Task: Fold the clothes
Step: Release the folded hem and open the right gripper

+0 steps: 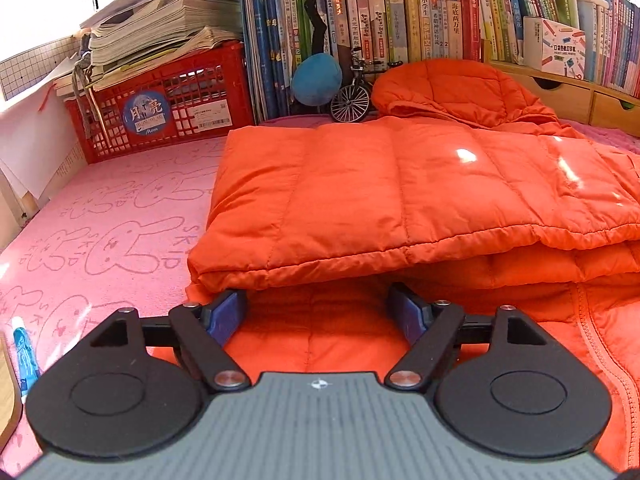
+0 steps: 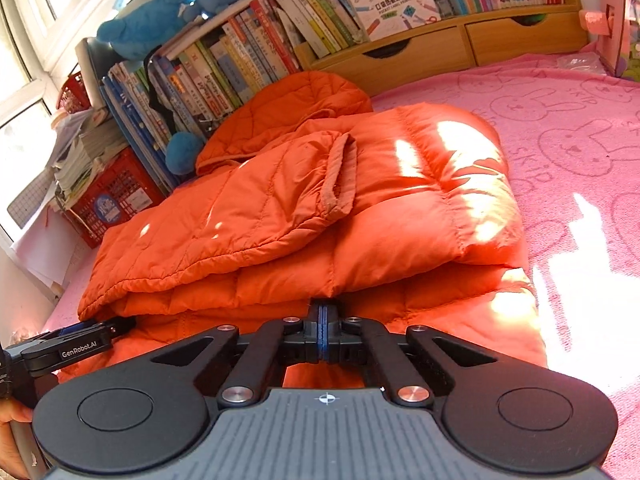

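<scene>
While the right gripper point(image 2: 323, 330) is pinched shut at the jacket's point(image 1: 400, 192) near fold, seemingly on nothing, the left gripper point(image 1: 320, 312) gapes wide over the hem; on the pink bed point(image 1: 112, 216), the puffy layers could spring open.

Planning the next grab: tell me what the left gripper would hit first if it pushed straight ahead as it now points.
Most likely the orange jacket: the open left gripper points at the gap under its folded upper layer, so it would probably slide between the layers until it meets the fold. How deep that is cannot be judged.
</scene>
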### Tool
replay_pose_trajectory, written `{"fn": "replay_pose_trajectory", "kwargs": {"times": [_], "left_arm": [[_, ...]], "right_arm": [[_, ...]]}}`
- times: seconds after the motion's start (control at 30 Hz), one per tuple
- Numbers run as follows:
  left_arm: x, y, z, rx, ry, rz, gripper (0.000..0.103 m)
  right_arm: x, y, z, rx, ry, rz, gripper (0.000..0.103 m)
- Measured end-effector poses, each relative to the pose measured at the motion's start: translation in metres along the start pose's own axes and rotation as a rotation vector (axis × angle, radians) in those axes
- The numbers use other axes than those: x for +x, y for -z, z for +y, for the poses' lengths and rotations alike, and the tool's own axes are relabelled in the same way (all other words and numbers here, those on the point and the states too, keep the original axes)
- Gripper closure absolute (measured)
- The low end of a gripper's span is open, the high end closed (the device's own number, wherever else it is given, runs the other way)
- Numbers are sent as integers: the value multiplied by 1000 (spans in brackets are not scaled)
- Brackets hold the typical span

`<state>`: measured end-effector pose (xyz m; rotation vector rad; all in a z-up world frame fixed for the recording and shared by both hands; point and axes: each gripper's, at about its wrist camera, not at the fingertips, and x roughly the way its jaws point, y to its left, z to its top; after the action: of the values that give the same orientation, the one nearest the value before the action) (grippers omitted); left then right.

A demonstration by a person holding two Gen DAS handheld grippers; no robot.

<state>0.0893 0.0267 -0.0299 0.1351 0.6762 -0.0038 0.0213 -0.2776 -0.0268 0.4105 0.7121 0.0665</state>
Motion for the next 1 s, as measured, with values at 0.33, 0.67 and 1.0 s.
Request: {"fn": "replay_pose_trajectory", "kwargs": {"times": [0.33,0.67,1.0], "left_arm": [[2,5,36,-34,-98,1,19],[-13,5,71,-102,-179,23,22],[-57,-47,-5,-62,215,-150,26]], "right_arm": [[-20,5,-13,-78,159,-49,103],[-42,9,-52,-113,368,-86,95],[-65,-49,-67,-83,208,-179,40]]}}
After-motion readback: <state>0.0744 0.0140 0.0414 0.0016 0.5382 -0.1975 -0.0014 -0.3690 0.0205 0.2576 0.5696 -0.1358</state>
